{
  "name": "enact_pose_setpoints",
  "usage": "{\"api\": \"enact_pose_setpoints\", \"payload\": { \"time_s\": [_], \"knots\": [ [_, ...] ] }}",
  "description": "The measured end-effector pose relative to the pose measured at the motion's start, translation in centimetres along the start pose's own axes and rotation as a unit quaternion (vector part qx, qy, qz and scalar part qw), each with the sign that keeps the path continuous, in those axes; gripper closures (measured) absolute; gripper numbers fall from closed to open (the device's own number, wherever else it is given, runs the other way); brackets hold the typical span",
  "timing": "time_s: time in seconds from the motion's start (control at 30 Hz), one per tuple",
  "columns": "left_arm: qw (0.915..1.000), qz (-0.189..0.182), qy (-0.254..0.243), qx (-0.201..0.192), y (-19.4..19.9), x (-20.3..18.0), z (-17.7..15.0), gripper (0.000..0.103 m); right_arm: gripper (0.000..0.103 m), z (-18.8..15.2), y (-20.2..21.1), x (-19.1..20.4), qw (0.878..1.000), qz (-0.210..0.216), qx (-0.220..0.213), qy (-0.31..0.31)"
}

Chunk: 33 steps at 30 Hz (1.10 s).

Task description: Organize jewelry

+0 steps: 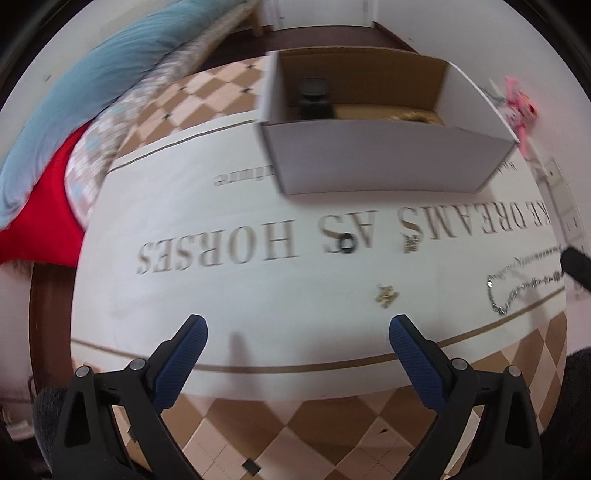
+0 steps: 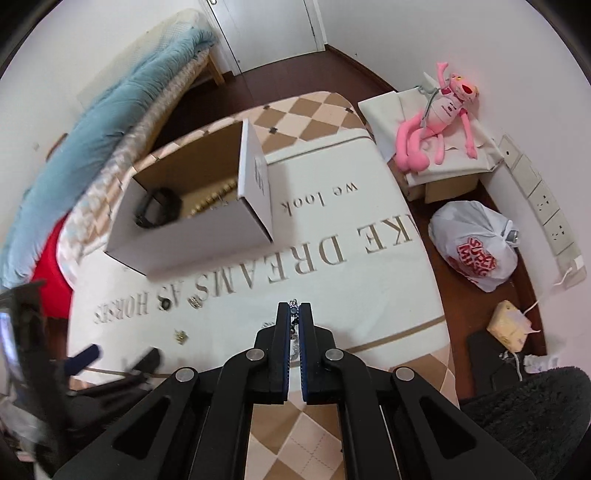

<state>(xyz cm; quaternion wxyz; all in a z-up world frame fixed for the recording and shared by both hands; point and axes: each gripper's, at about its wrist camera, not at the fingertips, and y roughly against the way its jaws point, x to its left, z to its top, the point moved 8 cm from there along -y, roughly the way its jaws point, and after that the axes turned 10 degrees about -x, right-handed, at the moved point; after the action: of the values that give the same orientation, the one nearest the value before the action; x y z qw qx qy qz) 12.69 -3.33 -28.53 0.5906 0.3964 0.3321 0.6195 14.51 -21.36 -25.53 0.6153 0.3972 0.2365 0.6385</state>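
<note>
White walls (image 2: 388,33), dark wood floor (image 2: 280,79), bed (image 2: 122,107) w/ blue quilt

The left gripper (image 1: 298,330) is a black plastic frame of angled linkage arms with triangular cut-outs, joined by round silver pivot screws. Its two fingers (image 1: 184,354) are faced with dark blue, finely ribbed pads. The right gripper (image 2: 294,308) has the same black linkages, silver screws and blue pad edges. Dark fuzzy fabric, perhaps a sleeve (image 2: 532,413), sits just beside the right frame.

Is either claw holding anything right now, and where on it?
The right claw is shut on the silver chain, pinching it near one end. The left claw is open and holds nothing.
</note>
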Motion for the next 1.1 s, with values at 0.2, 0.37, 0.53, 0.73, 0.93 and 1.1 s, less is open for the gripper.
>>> {"api": "enact_pose_setpoints", "payload": {
  "time_s": [0.2, 0.37, 0.53, 0.73, 0.93, 1.1],
  "knots": [
    [0.9995, -0.010, -0.030, 0.005, -1.1, -2.0, 0.4, 0.027, 0.099, 0.0, -0.7, -1.5, 1.000, -0.006, 0.011, -0.013],
    [0.9989, -0.017, -0.043, -0.004, -1.4, -3.1, 0.9, 0.039, 0.099, -0.6, -1.2, -2.7, 0.999, -0.016, 0.018, -0.023],
    [0.9975, -0.037, -0.059, -0.010, -1.1, -4.6, 1.3, 0.082, 0.099, -0.6, -1.6, -3.2, 0.999, -0.019, 0.021, -0.028],
    [0.9963, -0.044, -0.073, -0.009, -0.9, -5.4, 0.9, 0.099, 0.099, -0.5, -1.5, -3.1, 0.999, -0.017, 0.021, -0.030],
    [0.9969, -0.064, -0.045, -0.007, 0.8, -4.2, 0.8, 0.102, 0.100, 0.7, 0.0, -1.5, 0.999, 0.013, 0.012, -0.028],
    [0.9961, -0.083, -0.006, -0.029, 4.1, -2.1, 3.0, 0.102, 0.100, 3.1, 2.7, 1.0, 0.999, 0.050, -0.012, -0.012]
  ]
}}
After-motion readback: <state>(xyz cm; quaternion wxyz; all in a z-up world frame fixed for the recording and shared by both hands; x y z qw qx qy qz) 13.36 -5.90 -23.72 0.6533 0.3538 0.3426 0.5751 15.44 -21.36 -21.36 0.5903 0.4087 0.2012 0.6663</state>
